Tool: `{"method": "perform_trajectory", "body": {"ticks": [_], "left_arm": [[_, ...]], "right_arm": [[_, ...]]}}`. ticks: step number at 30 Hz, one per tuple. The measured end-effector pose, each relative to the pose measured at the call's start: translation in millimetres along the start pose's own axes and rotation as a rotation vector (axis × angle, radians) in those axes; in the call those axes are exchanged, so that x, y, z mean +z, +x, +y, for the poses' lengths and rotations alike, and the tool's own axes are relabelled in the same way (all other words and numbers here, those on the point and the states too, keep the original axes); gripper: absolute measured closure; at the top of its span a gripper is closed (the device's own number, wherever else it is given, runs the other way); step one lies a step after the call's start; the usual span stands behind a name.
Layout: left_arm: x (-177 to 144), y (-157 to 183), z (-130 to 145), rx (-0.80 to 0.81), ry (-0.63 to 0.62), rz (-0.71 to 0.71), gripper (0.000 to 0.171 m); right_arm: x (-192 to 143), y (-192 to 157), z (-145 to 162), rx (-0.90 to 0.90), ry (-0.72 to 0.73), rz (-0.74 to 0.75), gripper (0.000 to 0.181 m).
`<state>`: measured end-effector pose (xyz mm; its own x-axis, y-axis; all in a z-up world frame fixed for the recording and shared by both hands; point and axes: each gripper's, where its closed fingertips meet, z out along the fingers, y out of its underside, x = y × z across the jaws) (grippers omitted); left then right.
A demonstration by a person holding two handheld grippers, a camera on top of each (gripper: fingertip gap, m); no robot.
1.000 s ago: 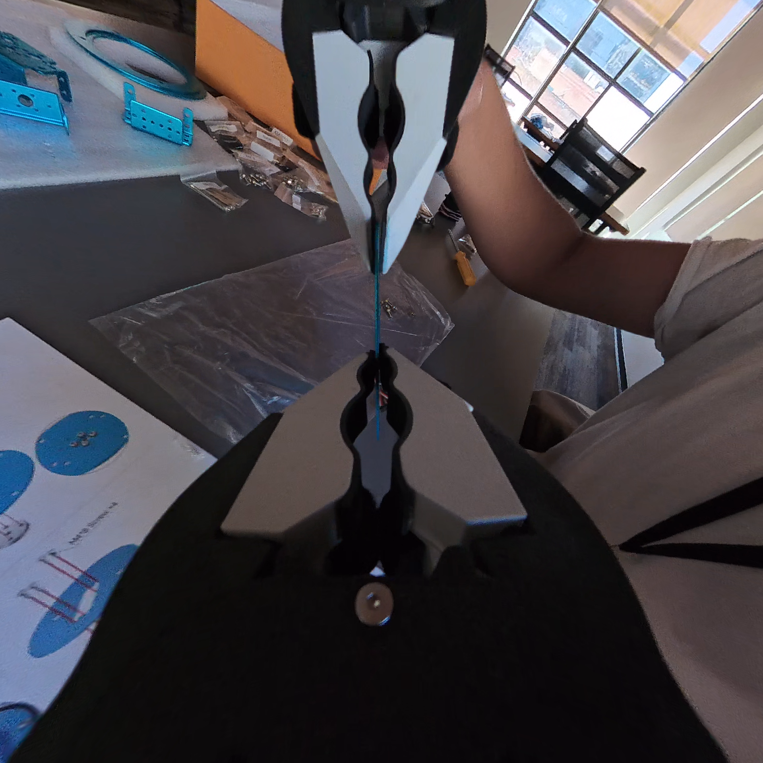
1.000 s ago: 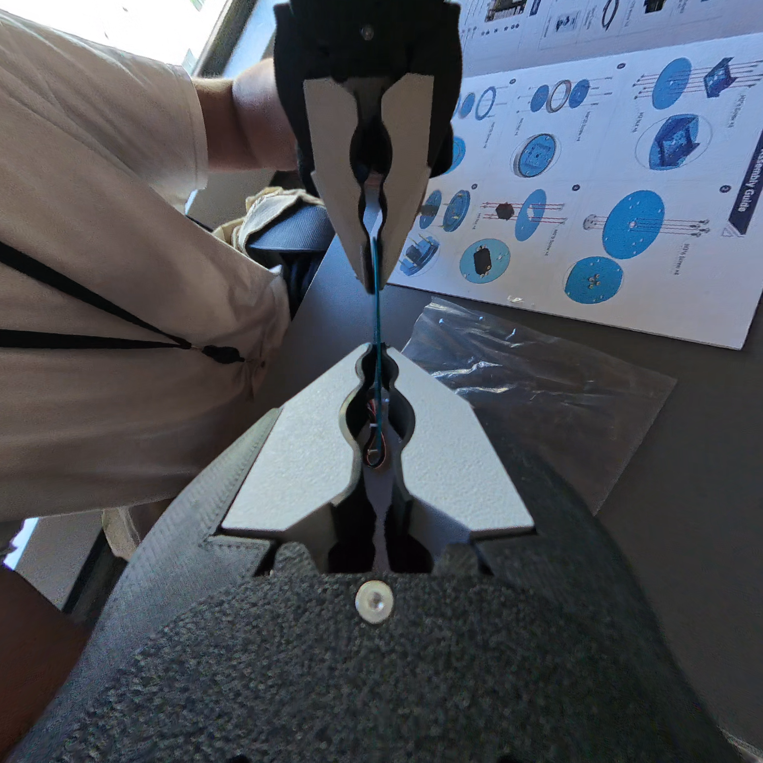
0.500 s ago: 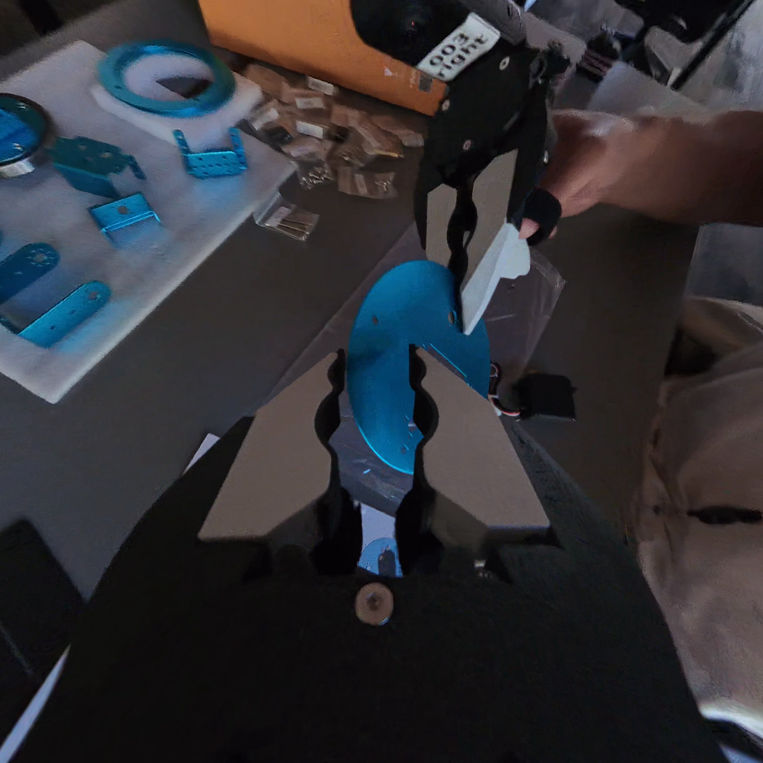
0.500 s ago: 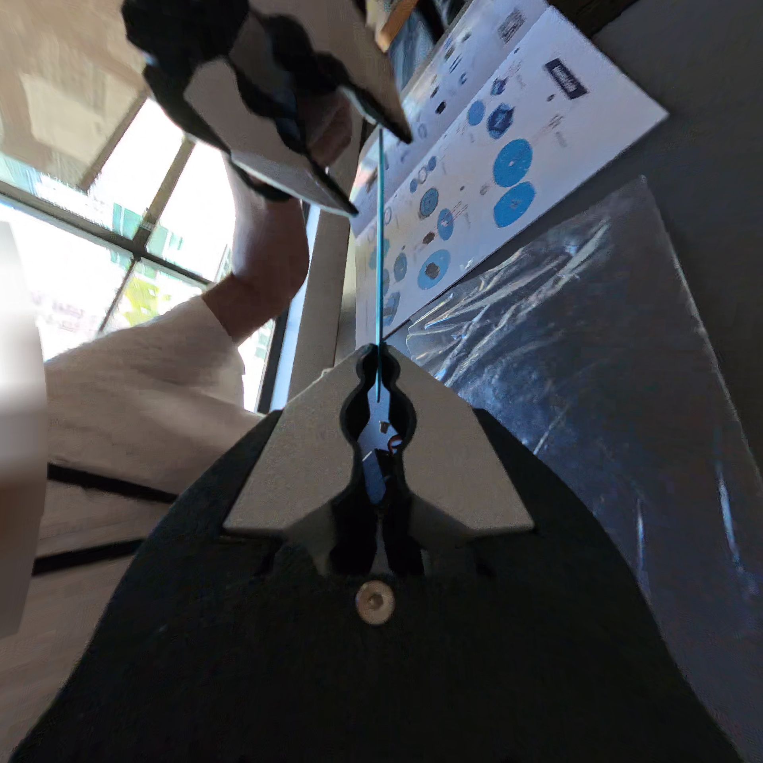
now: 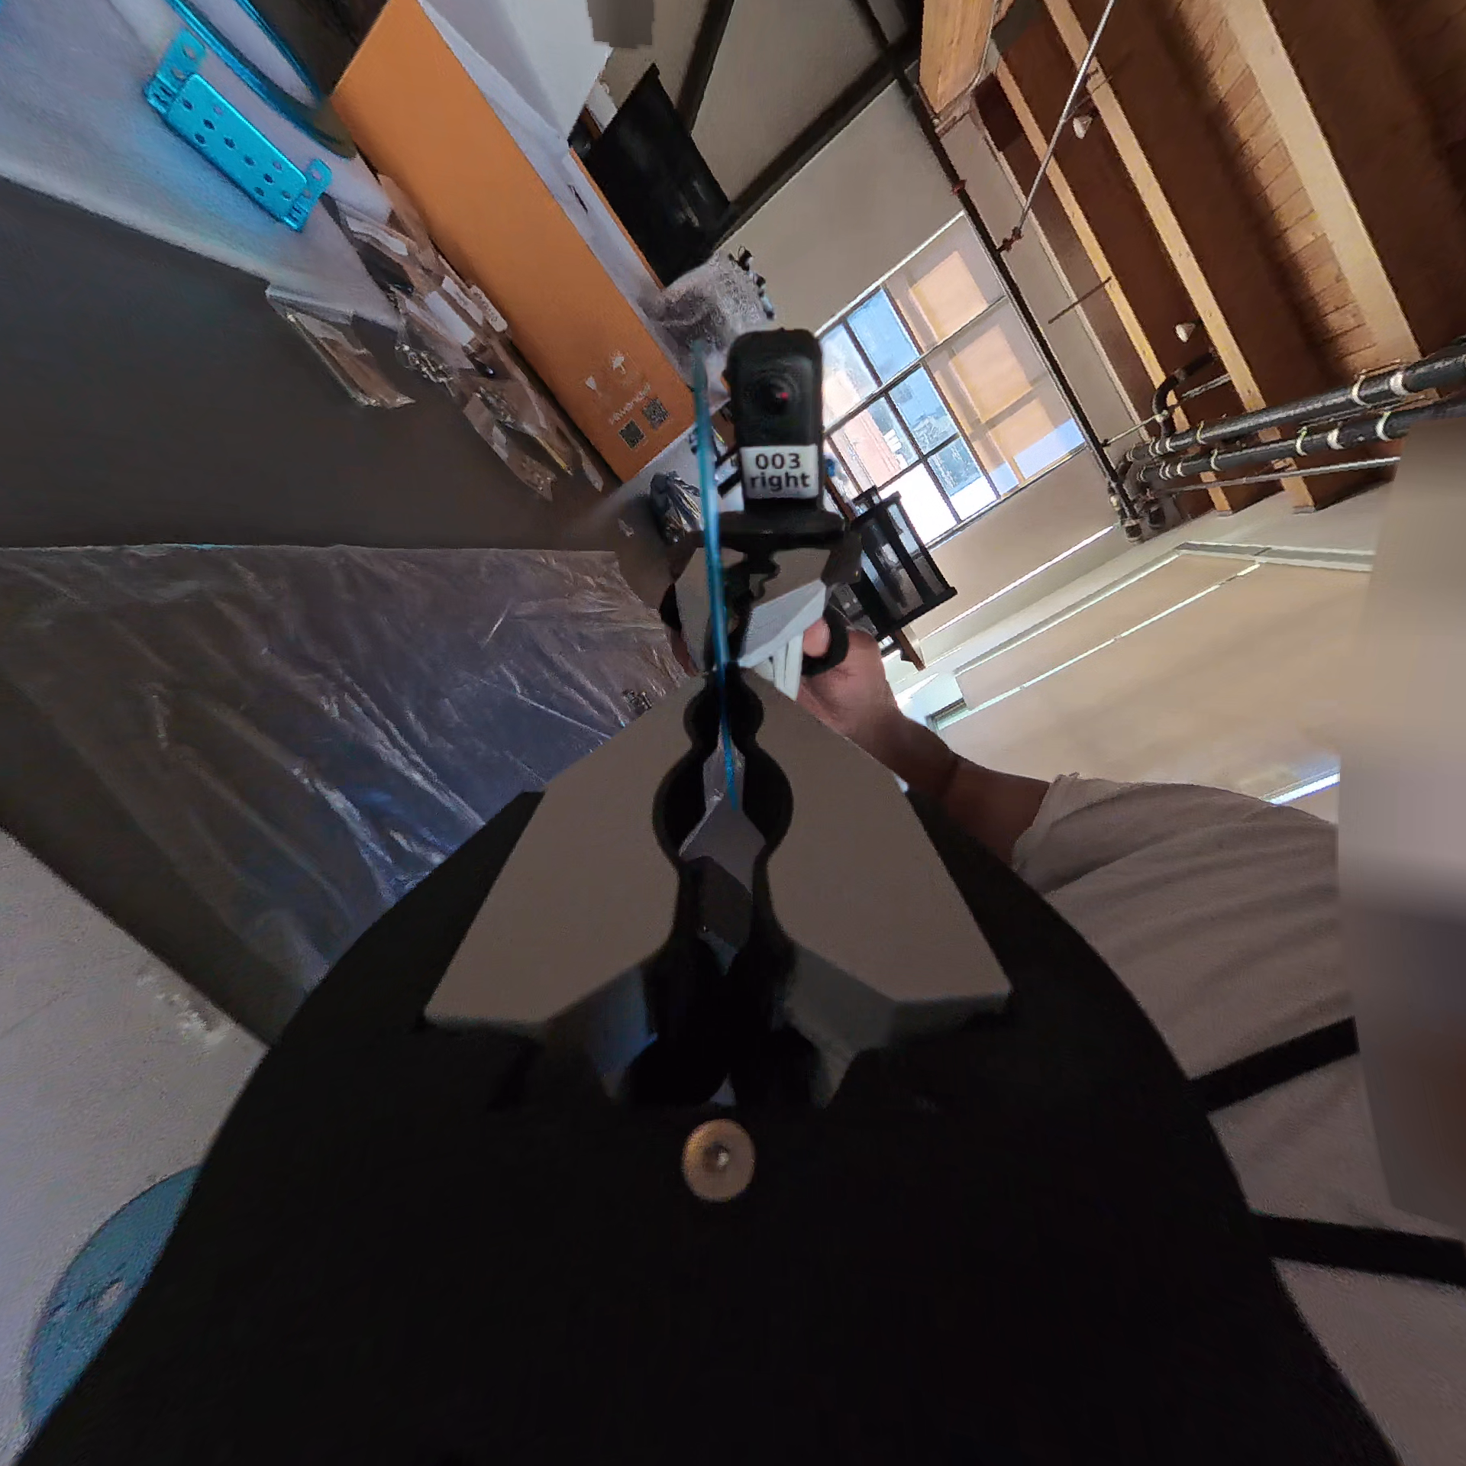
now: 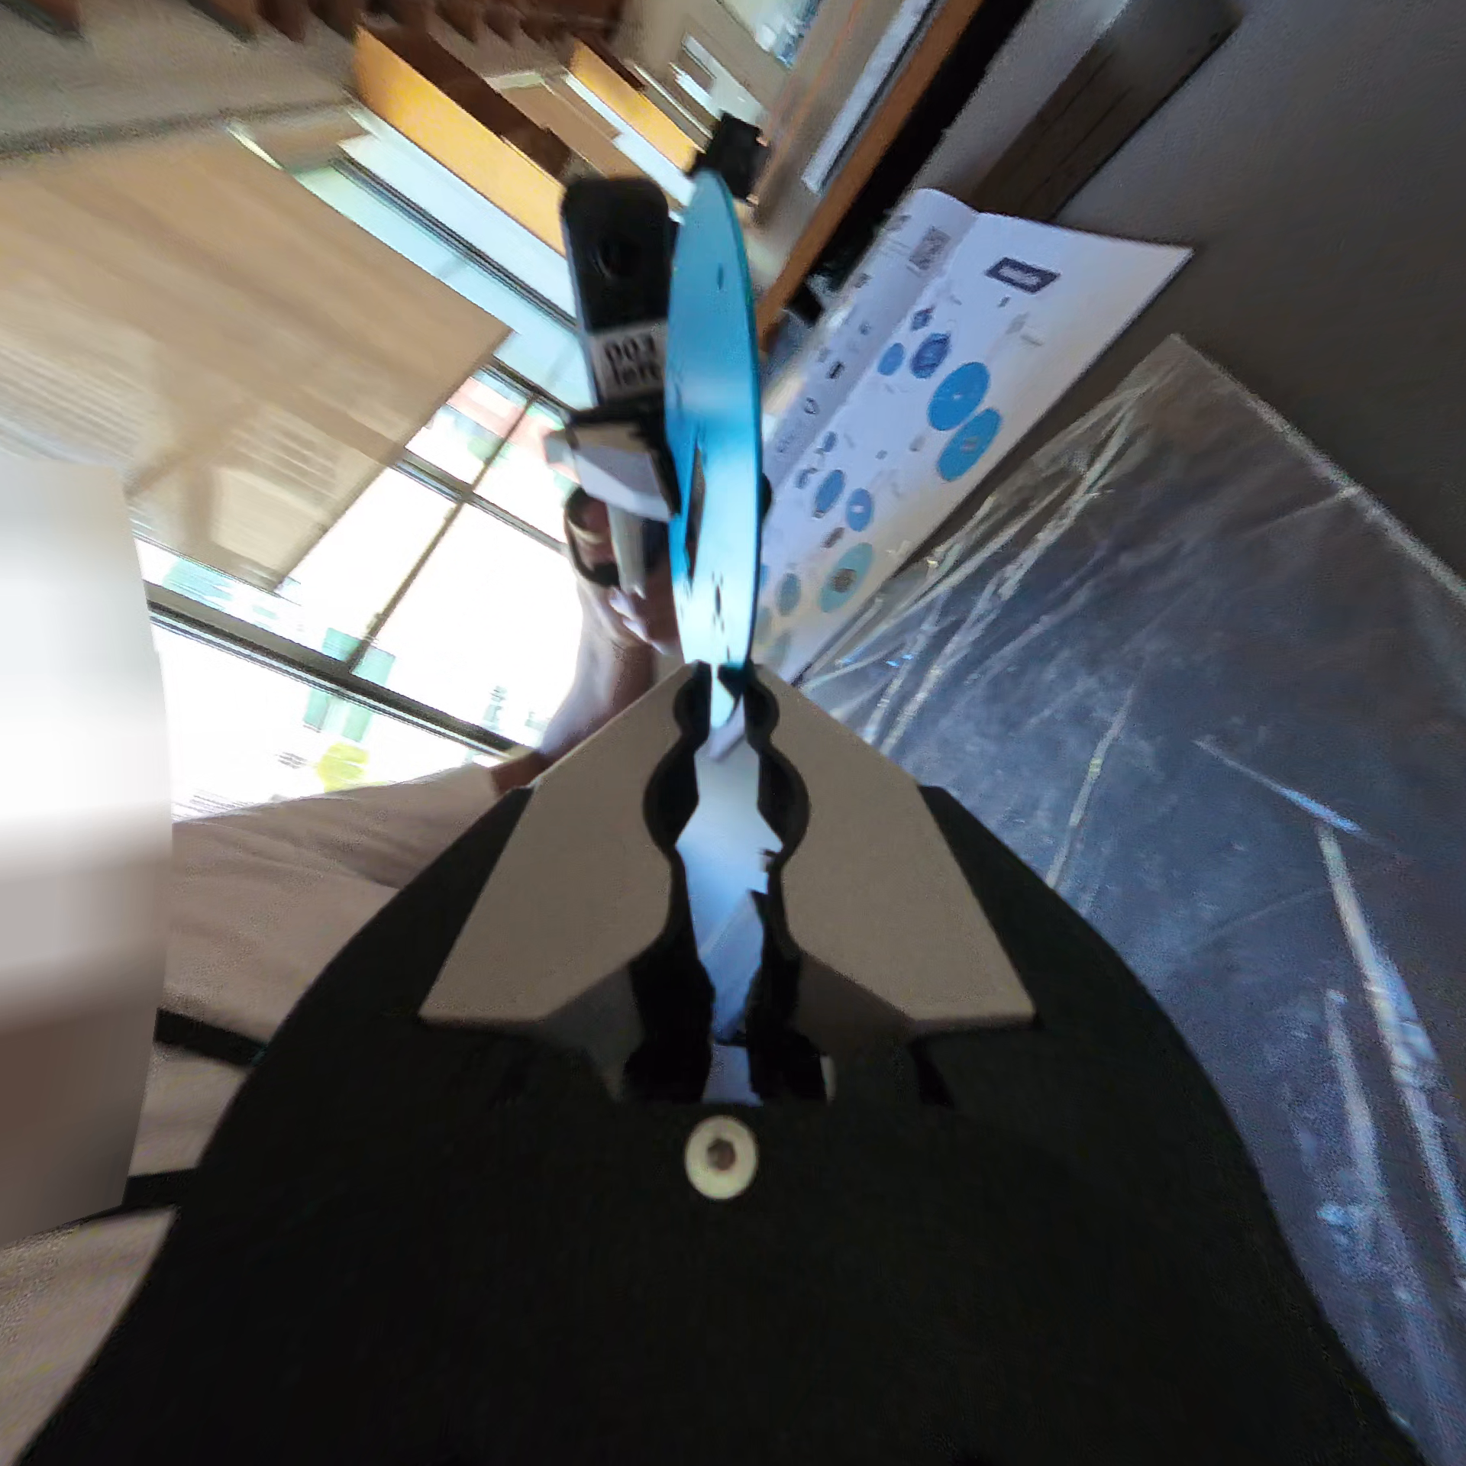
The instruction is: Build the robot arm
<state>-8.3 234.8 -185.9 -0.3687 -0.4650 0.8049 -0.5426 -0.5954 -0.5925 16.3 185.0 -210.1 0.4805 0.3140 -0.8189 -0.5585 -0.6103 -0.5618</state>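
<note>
A thin blue metal disc (image 6: 714, 444) with small holes is held up in the air between the two grippers. In the left wrist view it shows edge-on (image 5: 711, 555). My left gripper (image 5: 723, 682) is shut on one rim of the disc. It also shows in the right wrist view (image 6: 666, 484), beyond the disc and under its black camera. My right gripper (image 6: 718, 674) has its fingertips slightly apart, with the disc's near rim between them, turned at an angle and not pinched. In the left wrist view the right gripper (image 5: 738, 627) faces me.
A clear plastic bag (image 6: 1150, 674) lies on the dark table (image 5: 198, 397) below. A white instruction sheet (image 6: 992, 357) lies beside it. An orange box (image 5: 516, 238), small bags of screws (image 5: 476, 373) and a blue bracket (image 5: 238, 151) lie farther off. A person's arm (image 5: 912, 746) is close by. Left tips to right tips: about 7 cm. Left tips and right tips are each some 30 cm from the blue bracket (image 5: 238, 151).
Half a second ago my left jaws stood open around the disc while the right gripper held it. Now the left has shut on the disc and the right jaws have parted a little.
</note>
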Motion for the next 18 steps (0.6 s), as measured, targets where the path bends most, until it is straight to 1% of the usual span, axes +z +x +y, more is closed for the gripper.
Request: {"method": "perform_trajectory", "body": {"ticks": [2,3,5,7,9,11,15,18], "left_arm": [[-22.5,-3.3,-9.9,-0.053,0.006,0.026,0.171],[-37.3,-8.6,-15.8,-0.079,0.023,0.006,0.171],[-68.7,-21.6,-23.7,-0.109,0.049,-0.059,0.171],[-96.0,-31.8,-31.0,-0.190,0.109,-0.076,0.171],[-111.5,-44.0,-29.8,-0.237,0.134,-0.108,0.171],[-115.1,-52.7,-21.5,-0.243,0.116,-0.147,0.171],[-115.7,-57.1,-17.0,-0.220,0.100,-0.172,0.171],[-117.0,-59.6,-19.6,-0.198,0.104,-0.188,0.171]], "right_arm": [[-7.2,13.4,0.9,-0.187,-0.016,0.172,0.149],[-14.8,18.2,-0.4,-0.277,-0.018,0.264,0.141],[-29.8,21.5,1.7,-0.480,-0.049,0.423,0.141],[-36.6,18.4,9.4,-0.591,-0.061,0.493,0.141],[-35.6,14.2,17.4,-0.644,-0.038,0.496,0.142],[-25.3,10.7,26.3,-0.676,-0.029,0.447,0.138],[-2.2,11.6,52.7,-0.634,-0.132,0.344,0.132],[2.3,11.4,60.0,-0.652,-0.173,0.350,0.131]]}}
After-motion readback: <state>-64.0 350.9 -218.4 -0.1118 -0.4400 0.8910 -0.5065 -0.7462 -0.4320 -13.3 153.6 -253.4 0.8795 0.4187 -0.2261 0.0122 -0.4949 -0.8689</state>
